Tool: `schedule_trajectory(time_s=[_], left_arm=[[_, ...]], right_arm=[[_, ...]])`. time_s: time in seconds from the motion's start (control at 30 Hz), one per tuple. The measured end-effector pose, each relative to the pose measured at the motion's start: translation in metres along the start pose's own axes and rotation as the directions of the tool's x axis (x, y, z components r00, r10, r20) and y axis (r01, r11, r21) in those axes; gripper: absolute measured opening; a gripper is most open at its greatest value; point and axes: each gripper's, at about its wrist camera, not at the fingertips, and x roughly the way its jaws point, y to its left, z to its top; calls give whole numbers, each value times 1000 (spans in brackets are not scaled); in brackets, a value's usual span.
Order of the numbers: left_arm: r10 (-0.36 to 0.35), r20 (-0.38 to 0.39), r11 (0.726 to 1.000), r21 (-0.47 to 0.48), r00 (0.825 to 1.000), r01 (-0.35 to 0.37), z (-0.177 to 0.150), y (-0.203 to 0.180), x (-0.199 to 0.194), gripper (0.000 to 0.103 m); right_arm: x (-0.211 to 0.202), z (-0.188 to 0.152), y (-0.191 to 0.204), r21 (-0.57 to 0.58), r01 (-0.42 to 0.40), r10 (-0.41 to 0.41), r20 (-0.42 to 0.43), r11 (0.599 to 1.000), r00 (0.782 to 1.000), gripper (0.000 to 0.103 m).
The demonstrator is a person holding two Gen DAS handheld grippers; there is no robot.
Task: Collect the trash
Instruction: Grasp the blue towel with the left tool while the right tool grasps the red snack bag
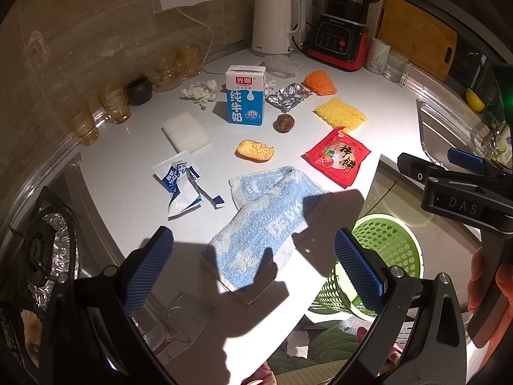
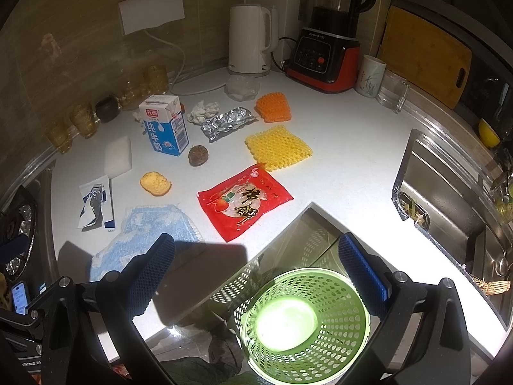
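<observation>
A white speckled countertop [image 2: 346, 147] runs into a tiled corner, a steel sink [image 2: 449, 199] sunk at the right. Below its near edge stands a round green perforated plastic basket [image 2: 304, 324]. A knitted blue-and-white cloth [image 1: 266, 221] lies near; beyond it a glossy red snack wrapper [image 2: 245, 200], a boxy milk carton [image 1: 245, 96], crinkled foil [image 2: 226, 122] and a crumpled white-and-blue sachet [image 1: 182, 186]. Left gripper [image 1: 253, 268] and right gripper [image 2: 256, 272] both gape, holding nothing
</observation>
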Motion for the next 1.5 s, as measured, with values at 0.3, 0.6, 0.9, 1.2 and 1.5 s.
schedule_trajectory(time_s=[0.3, 0.6, 0.9, 1.2, 1.5], left_arm=[[-61, 27, 998, 29, 998, 61, -5, 9, 26, 96], [-100, -69, 991, 87, 993, 106, 1, 0, 95, 96], [-63, -155, 991, 107, 986, 80, 3, -15, 143, 77], [-132, -139, 980, 133, 981, 150, 6, -17, 137, 13], [-163, -39, 982, 91, 986, 166, 22, 4, 99, 12]], right_arm=[[25, -4, -14, 34, 3, -2, -49, 999, 999, 101], [51, -2, -29, 67, 3, 2, -83, 998, 997, 101], [81, 9, -34, 43, 5, 0, -115, 999, 993, 101], [125, 21, -24, 98, -6, 23, -175, 995, 984, 101], [158, 29, -19, 277, 56, 12, -237, 959, 971, 101]])
